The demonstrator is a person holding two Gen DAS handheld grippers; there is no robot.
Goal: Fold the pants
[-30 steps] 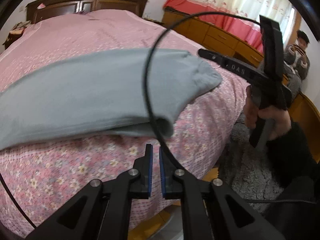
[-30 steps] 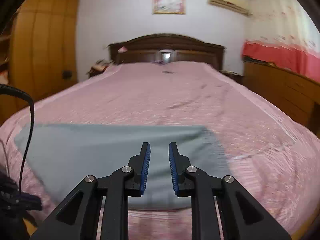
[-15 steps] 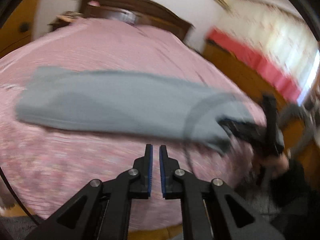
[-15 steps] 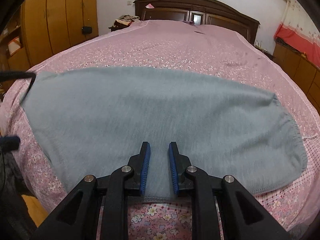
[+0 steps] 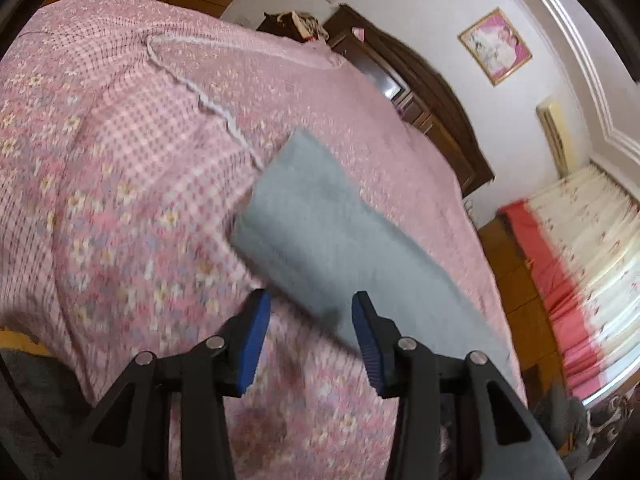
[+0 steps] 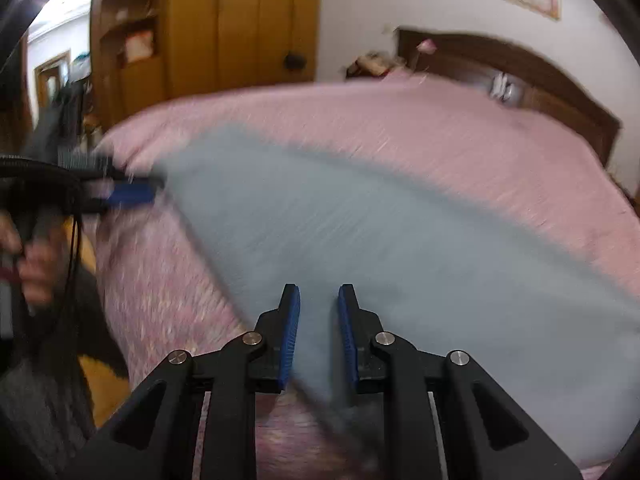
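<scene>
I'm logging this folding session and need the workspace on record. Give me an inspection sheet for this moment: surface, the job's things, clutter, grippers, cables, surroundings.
Surface: bed under a pink floral and checked cover.
Job's things: grey pants lying flat across the cover near the bed's foot edge; views are motion-blurred.
Clutter: nothing seen on the bed besides the pants.
Grippers: left gripper open at one end of the pants; right gripper open, its tips over the near edge. Neither holds cloth.
Cables: black cable looping by the left gripper.
Surroundings: dark wooden headboard, yellow wardrobe, framed picture, red and white curtain.
</scene>
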